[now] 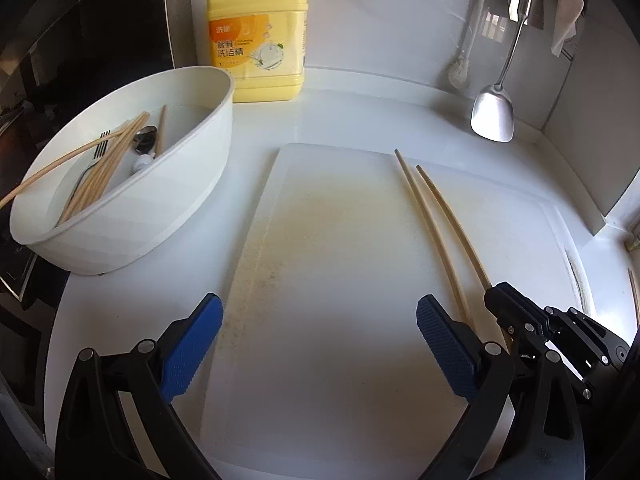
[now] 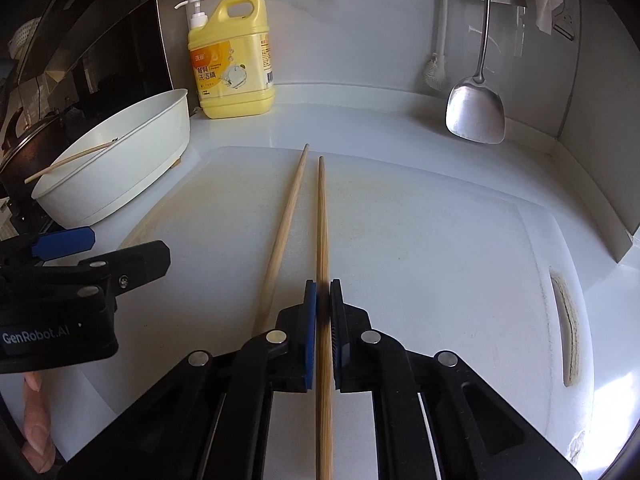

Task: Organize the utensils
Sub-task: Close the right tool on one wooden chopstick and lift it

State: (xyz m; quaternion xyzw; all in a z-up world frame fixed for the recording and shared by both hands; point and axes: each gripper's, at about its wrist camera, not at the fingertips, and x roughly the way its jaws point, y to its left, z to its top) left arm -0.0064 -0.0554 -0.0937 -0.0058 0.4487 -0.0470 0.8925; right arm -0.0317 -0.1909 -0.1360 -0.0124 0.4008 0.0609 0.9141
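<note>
- Two loose chopsticks lie on the white cutting board (image 2: 420,240) at the centre of both frames, tips toward the back wall.
- Right tool (image 2: 323,292): pads pressed together on the right-hand chopstick (image 2: 322,220), which runs between them down to the lower edge of the right wrist frame.
- The left-hand chopstick (image 2: 286,232) rests on the board just beside it, not pinched.
- Left tool (image 1: 320,320): blue pads spread wide, holding nothing, above the board's near end.
- At the left of both frames a white tub (image 1: 188,184) stands on the worktop (image 1: 360,116), holding more chopsticks (image 1: 100,176), a fork (image 1: 102,146) and a spoon (image 1: 144,138).
- A yellow detergent jug (image 1: 260,36) stands upper centre-left; a steel spatula (image 1: 494,112) hangs at the upper right.
</note>
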